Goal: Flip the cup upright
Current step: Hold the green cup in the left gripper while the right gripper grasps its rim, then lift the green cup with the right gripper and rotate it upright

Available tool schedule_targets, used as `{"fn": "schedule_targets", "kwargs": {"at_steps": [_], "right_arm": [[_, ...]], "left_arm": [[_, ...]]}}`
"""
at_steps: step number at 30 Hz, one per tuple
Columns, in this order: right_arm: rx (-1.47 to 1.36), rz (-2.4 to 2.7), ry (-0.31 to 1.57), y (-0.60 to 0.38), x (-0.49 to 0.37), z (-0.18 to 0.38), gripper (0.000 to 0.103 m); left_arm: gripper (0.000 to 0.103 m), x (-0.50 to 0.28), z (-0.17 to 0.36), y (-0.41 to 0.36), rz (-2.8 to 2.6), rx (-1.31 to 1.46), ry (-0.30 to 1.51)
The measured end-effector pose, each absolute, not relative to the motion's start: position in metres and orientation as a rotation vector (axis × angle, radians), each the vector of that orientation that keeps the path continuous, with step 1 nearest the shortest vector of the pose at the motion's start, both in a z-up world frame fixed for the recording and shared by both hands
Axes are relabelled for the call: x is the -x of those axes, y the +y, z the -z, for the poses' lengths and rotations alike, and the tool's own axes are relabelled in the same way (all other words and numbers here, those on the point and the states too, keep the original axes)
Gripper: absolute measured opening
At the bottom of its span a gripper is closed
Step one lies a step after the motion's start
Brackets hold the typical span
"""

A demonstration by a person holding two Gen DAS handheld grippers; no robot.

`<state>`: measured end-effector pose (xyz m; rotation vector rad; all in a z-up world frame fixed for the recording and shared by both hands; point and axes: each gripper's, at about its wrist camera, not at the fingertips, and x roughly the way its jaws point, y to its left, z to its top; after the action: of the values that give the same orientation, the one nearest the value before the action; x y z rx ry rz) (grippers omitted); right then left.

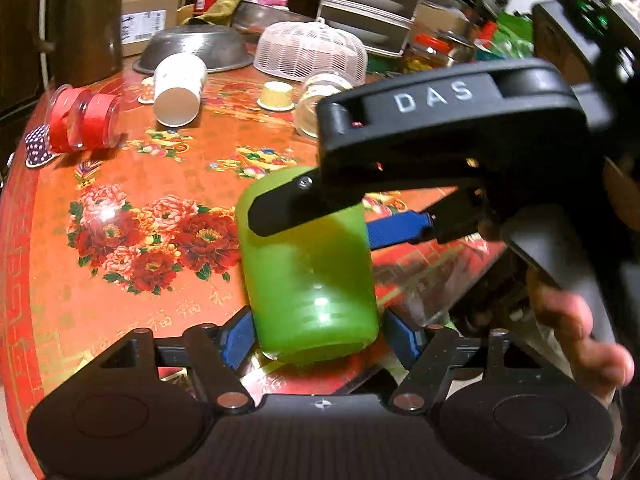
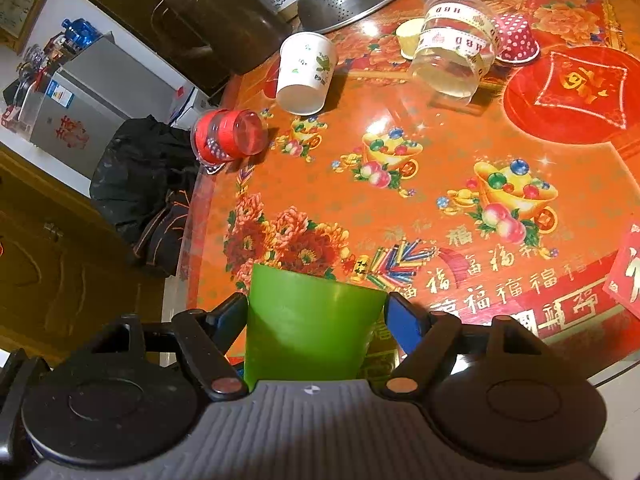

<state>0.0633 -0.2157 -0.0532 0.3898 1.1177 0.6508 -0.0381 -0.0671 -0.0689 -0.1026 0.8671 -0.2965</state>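
Observation:
A translucent green cup (image 1: 308, 272) is held over the red flowered table (image 1: 132, 168). In the left wrist view it sits tilted between my left gripper's (image 1: 320, 340) blue pads, which stand beside its lower end. My right gripper (image 1: 332, 216) comes in from the right and clamps the cup's upper part, one black finger (image 1: 288, 204) across its front. In the right wrist view the green cup (image 2: 308, 328) fills the gap between the right gripper's (image 2: 316, 320) blue pads, gripped on both sides.
A white paper cup (image 1: 178, 90) lies on its side at the back. A red-banded clear jar (image 1: 84, 120) lies at the left edge. A clear jar (image 2: 452, 56), small cupcake liners (image 2: 516, 38), a steel colander (image 1: 192, 50) and a white mesh cover (image 1: 310, 54) stand behind.

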Motion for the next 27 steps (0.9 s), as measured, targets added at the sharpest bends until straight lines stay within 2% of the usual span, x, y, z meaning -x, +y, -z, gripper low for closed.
{"fn": "schedule_targets", "kwargs": {"at_steps": [2, 8, 18, 21, 27], "right_arm": [[-0.385, -0.646, 1.114, -0.214, -0.062, 0.053, 0.076], [-0.403, -0.649, 1.107, -0.216, -0.063, 0.052, 0.076], [-0.368, -0.674, 0.992, -0.211, -0.052, 0.044, 0.075], [-0.332, -0.665, 0.857, -0.212, -0.039, 0.035, 0.075], [-0.177, -0.571, 0.428, -0.208, 0.013, 0.019, 0.075]], "left_arm": [[0.077, 0.041, 0.069, -0.062, 0.301, 0.102, 0.865], [0.078, 0.056, 0.062, -0.031, 0.313, 0.174, 0.820], [0.078, 0.080, 0.042, 0.027, 0.225, 0.277, 0.680], [0.078, 0.084, 0.034, 0.044, 0.202, 0.324, 0.613], [0.078, 0.090, 0.022, 0.061, 0.157, 0.345, 0.490]]}}
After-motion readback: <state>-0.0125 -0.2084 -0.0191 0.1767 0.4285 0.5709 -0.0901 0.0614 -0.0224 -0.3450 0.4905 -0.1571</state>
